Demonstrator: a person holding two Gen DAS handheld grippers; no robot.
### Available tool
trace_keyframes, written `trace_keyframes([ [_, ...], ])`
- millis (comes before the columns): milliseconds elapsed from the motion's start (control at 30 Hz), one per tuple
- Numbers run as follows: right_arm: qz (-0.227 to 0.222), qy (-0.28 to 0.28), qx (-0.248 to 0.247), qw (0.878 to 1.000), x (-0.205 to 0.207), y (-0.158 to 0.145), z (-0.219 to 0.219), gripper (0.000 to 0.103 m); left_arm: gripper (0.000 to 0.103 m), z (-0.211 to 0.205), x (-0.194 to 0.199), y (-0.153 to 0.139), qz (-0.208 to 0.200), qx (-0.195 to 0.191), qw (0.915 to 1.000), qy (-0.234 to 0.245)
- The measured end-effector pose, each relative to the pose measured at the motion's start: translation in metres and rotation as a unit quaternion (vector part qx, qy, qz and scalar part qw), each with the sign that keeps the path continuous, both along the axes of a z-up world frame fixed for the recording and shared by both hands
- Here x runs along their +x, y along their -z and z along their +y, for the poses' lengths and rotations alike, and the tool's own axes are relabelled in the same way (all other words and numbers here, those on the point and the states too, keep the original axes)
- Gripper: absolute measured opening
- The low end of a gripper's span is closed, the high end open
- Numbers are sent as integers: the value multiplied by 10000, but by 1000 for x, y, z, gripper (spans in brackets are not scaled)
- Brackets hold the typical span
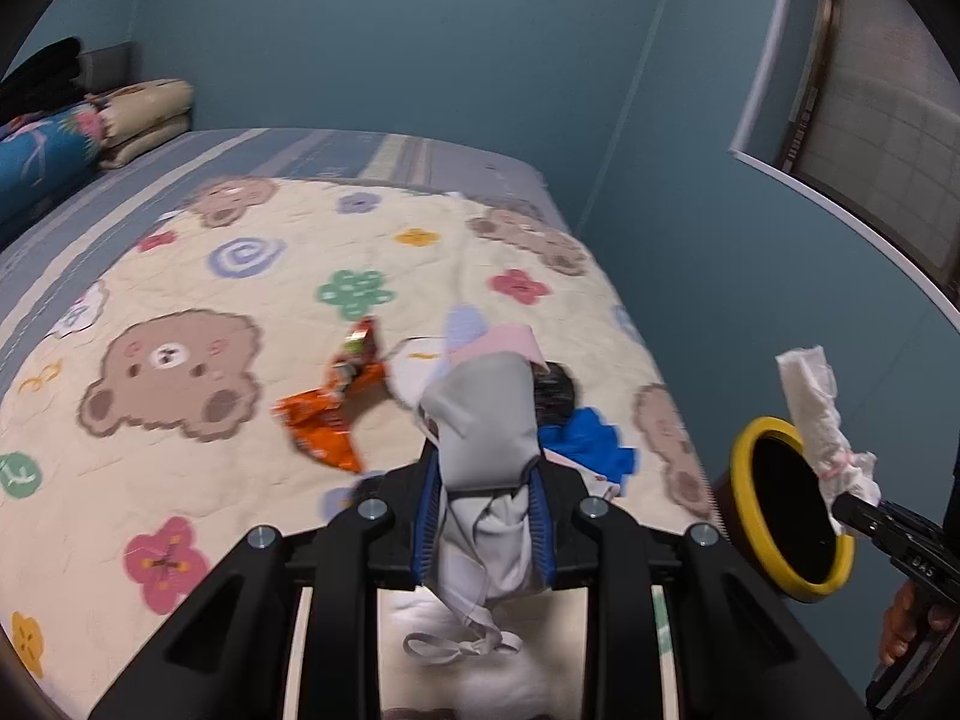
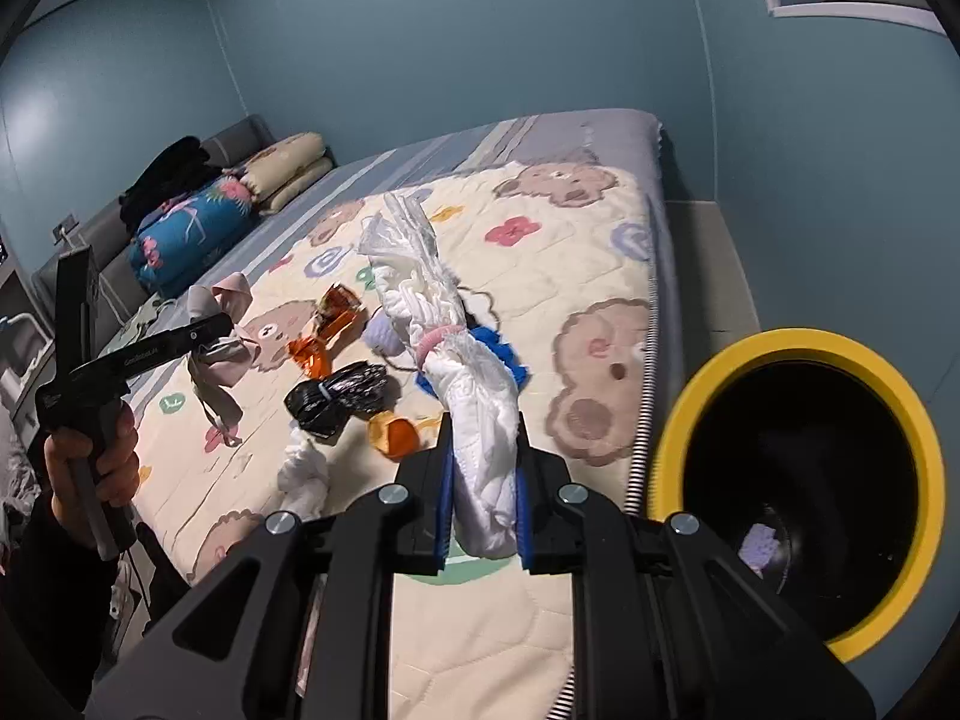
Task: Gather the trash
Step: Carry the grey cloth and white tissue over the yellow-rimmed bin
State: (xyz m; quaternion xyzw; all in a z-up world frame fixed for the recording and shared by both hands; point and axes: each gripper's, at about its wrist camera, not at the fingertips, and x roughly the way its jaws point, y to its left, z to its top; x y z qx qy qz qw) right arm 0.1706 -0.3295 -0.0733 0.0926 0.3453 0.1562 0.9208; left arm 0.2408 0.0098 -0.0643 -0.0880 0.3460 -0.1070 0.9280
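The left gripper (image 1: 480,480) clamps a grey face mask (image 1: 486,426) above the bed's (image 1: 180,480) near edge; the right gripper (image 2: 483,480) pinches a white diaper (image 2: 474,396). Only the right view shows inside the yellow-rimmed bin (image 2: 678,420), beside the bed's corner.

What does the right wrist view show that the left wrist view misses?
Only the right wrist view shows the small orange wrapper, the white wad and purple scrap inside the bin. Only the left wrist view shows the window. Both show the yellow-rimmed bin, the orange packet, the black bag, and each gripper shut on its load: left gripper, right gripper.
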Motion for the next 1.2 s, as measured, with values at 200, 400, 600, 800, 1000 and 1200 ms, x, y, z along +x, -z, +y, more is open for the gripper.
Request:
trace_keyframes([
  [200, -33, 287, 39, 9996, -6, -5, -31, 16, 24, -47, 6, -11, -45, -14, 9990, 444],
  [400, -50, 580, 64, 9983, -11, -5, -63, 16, 24, -98, 14, -20, -72, -33, 9959, 898],
  [600, -19, 907, 91, 9958, -13, -1, -98, 16, 24, -147, 22, -21, -23, -15, 9916, 1295],
  [800, 44, 1231, 131, 9923, -15, 7, -128, 16, 24, -193, 30, -14, 61, -60, 9864, 1641],
  [1000, 164, 1517, 152, 9882, -15, 16, -150, 16, 24, -242, 34, -1, 163, -93, 9790, 2028],
  [1200, 353, 1785, 244, 9830, -14, 32, -172, 16, 24, -279, 40, 16, 236, -114, 9741, 2245],
])
